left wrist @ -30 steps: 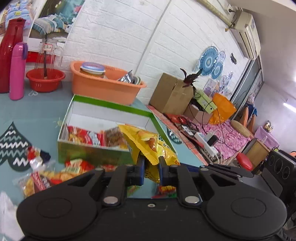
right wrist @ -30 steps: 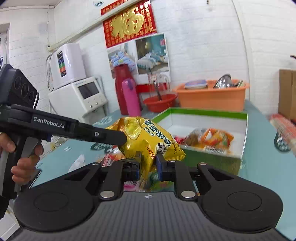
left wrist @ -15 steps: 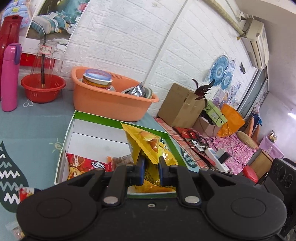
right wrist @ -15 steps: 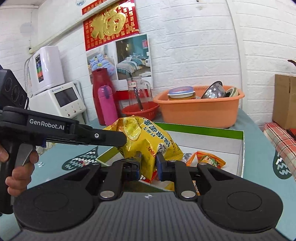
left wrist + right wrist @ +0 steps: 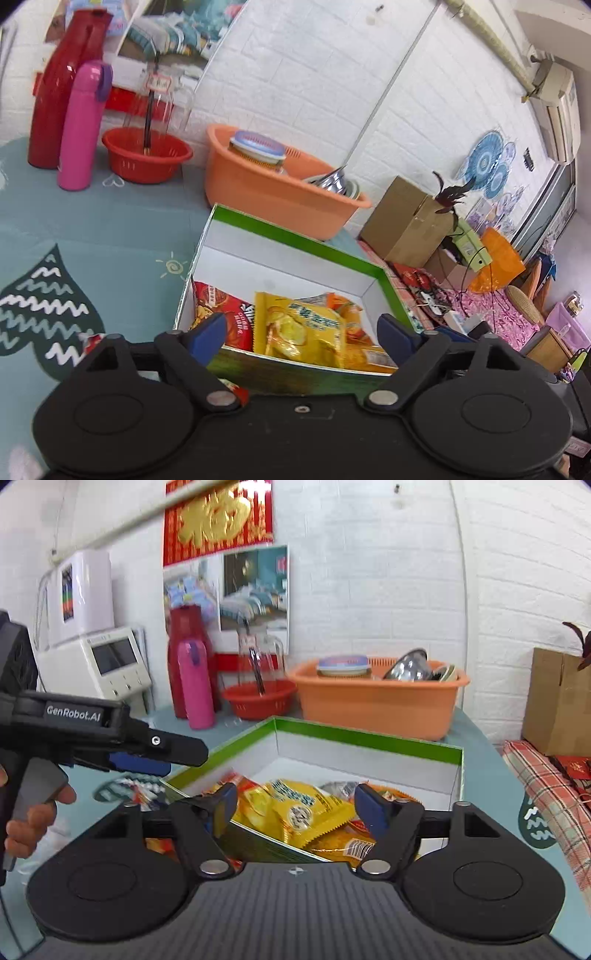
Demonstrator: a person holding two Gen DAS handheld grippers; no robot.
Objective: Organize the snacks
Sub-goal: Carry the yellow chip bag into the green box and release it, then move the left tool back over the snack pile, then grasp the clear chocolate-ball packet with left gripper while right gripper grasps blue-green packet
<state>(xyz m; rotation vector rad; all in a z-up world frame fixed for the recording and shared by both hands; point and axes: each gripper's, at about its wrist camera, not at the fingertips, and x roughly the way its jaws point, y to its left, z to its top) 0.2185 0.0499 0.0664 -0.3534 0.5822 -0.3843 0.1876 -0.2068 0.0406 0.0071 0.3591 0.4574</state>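
Both grippers have let go since the earlier frames: the left gripper point(image 5: 301, 328) and the right gripper point(image 5: 293, 806), each clamped on the yellow snack bag point(image 5: 299, 328) a second ago, now have their jaws opening, blue fingers point(image 5: 208, 332) spread wide with nothing pressed between them. The yellow snack bag, then held up in the air between the two, now lies inside the green-rimmed box point(image 5: 295, 236), resting on other packets at the box's near end, beside a red snack packet point(image 5: 218, 306). In the right wrist view the bag's lower corner is cut off behind the gripper body, and the packets beneath it are too jumbled to tell apart. The person's left hand point(image 5: 29, 819) shows only as fingertips around the handle at the frame's edge. A few loose packets on the teal worktop point(image 5: 110, 229) are mostly hidden behind the left gripper. Farther back stand an orange basin point(image 5: 273, 192), a red basket point(image 5: 146, 155), a pink bottle point(image 5: 79, 125) and a red flask point(image 5: 62, 81) against the white brick wall; the basin's contents are partly hidden by its rim.
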